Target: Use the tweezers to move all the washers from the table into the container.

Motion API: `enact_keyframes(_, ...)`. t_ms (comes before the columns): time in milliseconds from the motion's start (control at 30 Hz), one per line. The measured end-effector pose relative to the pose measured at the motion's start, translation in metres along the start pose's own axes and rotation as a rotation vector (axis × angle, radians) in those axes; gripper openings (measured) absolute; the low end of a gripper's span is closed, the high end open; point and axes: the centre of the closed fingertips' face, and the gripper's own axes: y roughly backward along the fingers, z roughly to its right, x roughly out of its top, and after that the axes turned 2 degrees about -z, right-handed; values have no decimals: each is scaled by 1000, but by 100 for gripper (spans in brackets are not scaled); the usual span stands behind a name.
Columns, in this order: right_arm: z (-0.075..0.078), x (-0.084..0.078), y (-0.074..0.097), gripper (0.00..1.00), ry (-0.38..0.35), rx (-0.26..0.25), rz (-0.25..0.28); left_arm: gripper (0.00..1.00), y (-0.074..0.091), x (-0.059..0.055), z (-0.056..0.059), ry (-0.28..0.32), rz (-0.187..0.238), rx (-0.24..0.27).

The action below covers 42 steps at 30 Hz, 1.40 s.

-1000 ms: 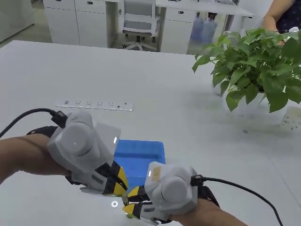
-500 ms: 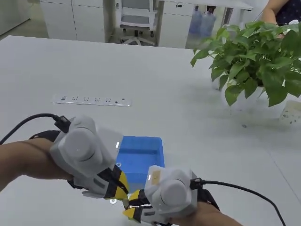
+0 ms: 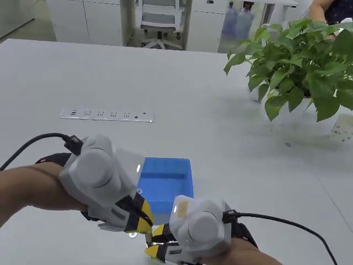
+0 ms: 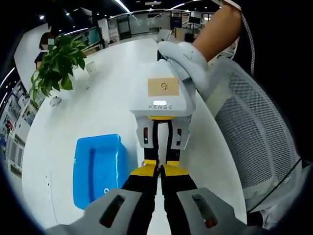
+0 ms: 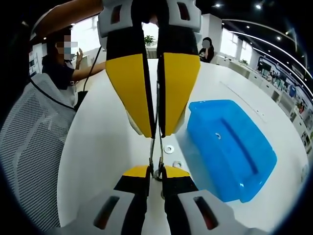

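Two washers (image 5: 169,149) lie on the table (image 5: 98,152) beside the container (image 5: 247,164) while left gripper (image 5: 156,133) and right gripper (image 5: 156,172) both clamp the tweezers (image 5: 155,152); the pickup likely comes next, needing tips lowered onto one.

Container (image 3: 165,178) before you, washer (image 5: 217,136) inside; two more washers (image 5: 169,149) on table (image 3: 220,127) beside it; power strip (image 3: 106,115) behind-left, plant (image 3: 298,66) behind-right.

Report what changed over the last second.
The left gripper and the right gripper drew slightly toward the person, both still shut on the tweezers. Nothing was picked up or released. The container and the washer on the table stayed put; other shifts are camera motion.
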Motion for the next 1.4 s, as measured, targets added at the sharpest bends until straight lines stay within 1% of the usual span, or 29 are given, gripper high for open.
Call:
enact_keyframes(300, 1, 0, 0, 9, -13, 2, 0, 6, 0, 0, -1, 3, 2, -1)
enact_keyframes(567, 1, 1, 1, 9, -5, 1, -1, 6, 2, 1, -2, -4, -2, 1)
enact_keyframes(833, 3, 13, 7, 10, 0, -4, 19, 6, 14, 6, -4, -8, -7, 11)
enact_keyframes(1133, 7, 28, 18, 10, 19, -12, 29, 6, 29, 14, -7, -17, -7, 29)
enact_keyframes(1400, 15, 39, 23, 10, 35, -20, 33, 6, 41, 18, -14, -26, -4, 48)
